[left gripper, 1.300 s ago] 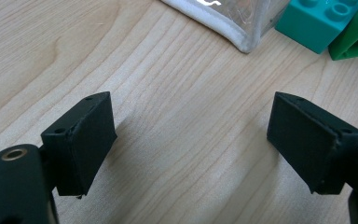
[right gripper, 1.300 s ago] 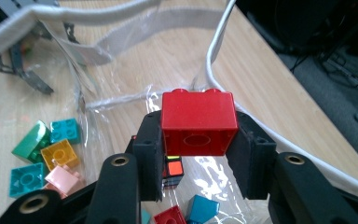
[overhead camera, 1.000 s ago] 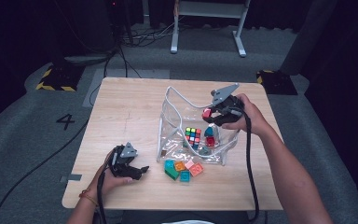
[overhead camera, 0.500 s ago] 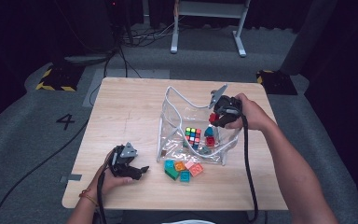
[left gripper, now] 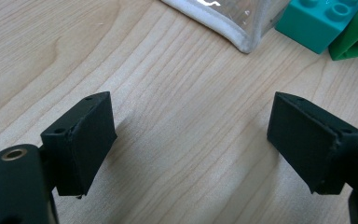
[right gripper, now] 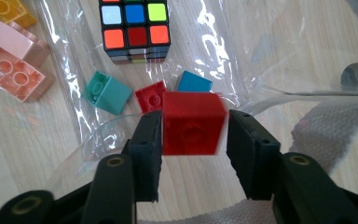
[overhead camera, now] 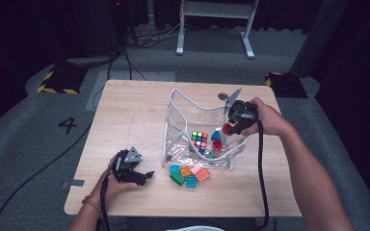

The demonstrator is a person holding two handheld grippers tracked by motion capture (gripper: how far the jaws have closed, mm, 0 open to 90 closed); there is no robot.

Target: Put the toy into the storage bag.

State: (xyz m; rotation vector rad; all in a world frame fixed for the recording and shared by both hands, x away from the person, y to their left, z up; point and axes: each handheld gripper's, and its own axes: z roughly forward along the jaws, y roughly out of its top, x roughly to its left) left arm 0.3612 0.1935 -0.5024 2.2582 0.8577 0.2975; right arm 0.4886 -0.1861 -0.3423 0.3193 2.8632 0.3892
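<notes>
Dark room, pale wood desk (overhead camera: 125, 120): right claw (right gripper: 193, 128), jaws just opening and loosening on red brick (right gripper: 192, 122), hangs over clear bag (overhead camera: 183, 115) near right edge; left claw (left gripper: 191, 135) wide open, empty.

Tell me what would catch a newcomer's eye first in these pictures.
Probably the bright red plastic block between the jaws of the right gripper, above the open clear plastic bag; the jaws have just been opening and a gap shows beside the block. Next, the multicoloured puzzle cube inside the bag, and the loose coloured blocks on the wooden table before it.
</notes>
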